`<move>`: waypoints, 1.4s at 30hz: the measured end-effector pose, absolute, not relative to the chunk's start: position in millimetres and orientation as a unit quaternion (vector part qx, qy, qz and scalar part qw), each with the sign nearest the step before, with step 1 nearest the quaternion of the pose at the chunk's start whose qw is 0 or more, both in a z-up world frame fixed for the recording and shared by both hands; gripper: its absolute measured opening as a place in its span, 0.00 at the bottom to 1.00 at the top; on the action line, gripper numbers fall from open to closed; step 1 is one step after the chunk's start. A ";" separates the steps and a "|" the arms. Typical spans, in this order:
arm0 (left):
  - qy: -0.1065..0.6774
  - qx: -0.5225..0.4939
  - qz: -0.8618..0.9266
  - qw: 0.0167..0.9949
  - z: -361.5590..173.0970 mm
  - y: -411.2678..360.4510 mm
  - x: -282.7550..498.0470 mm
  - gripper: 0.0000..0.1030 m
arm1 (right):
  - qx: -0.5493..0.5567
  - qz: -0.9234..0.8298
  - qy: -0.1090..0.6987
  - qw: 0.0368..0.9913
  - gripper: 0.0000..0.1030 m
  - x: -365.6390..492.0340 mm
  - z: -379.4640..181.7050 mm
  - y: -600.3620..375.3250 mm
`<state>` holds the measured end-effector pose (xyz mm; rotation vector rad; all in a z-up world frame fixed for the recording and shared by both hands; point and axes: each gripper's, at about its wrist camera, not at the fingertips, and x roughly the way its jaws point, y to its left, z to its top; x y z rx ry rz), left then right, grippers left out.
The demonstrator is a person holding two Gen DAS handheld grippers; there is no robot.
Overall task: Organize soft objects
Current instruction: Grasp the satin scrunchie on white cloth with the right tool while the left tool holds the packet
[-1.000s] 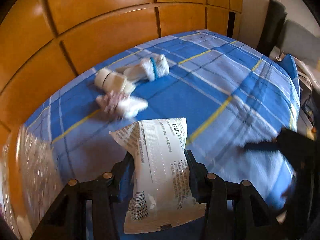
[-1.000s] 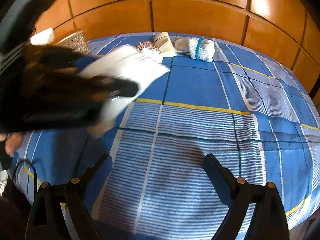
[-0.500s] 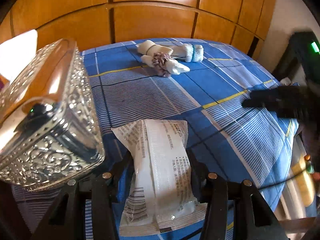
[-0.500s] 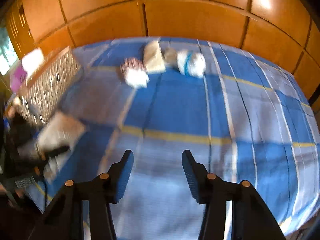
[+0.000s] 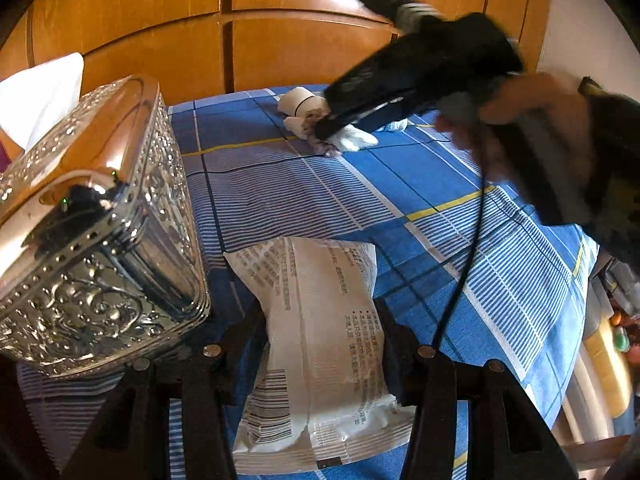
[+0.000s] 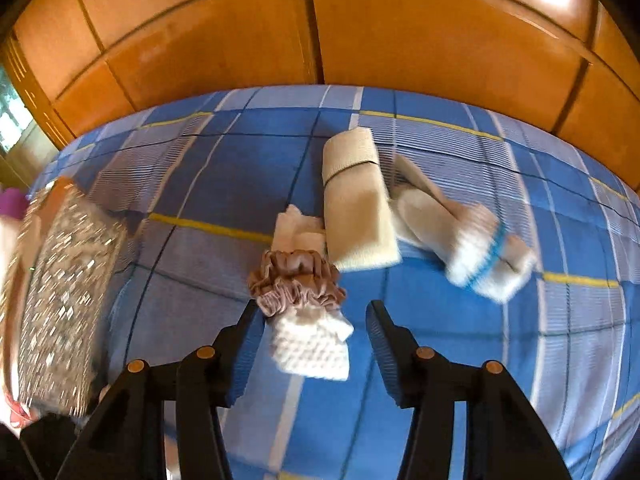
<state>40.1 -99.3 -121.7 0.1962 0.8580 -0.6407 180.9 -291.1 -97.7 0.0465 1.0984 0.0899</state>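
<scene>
While my left gripper (image 5: pixel 320 344) stays out of the reckoning for nothing, its two black fingers clench a white printed plastic packet (image 5: pixel 320 356) low over the blue checked bedspread (image 5: pixel 460 264), just right of an embossed silver tissue box (image 5: pixel 92 240). My right gripper (image 6: pixel 316 344) hangs above the far pile, jaws opening, pads clear of the white waffle-knit cloth (image 6: pixel 310 344) lying between them. A pinkish-brown satin scrunchie (image 6: pixel 296 282) sits around that cloth; a cream rolled bandage (image 6: pixel 358 204) and a white blue-banded sock (image 6: pixel 476 256) lie beyond.
</scene>
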 end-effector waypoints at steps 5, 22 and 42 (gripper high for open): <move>0.405 0.095 -0.303 0.857 -121.8 -99.1 37.6 0.50 | 0.015 0.055 0.521 0.851 0.33 192.4 -106.5 -279.8; 0.410 0.090 -0.297 0.857 -124.0 -97.1 34.3 0.50 | 0.042 0.037 0.535 0.843 0.29 43.1 -109.2 -314.8; 0.441 0.113 -0.291 0.841 -118.8 -117.8 49.9 0.47 | 0.080 -0.007 0.465 0.882 0.31 41.3 -120.0 -318.7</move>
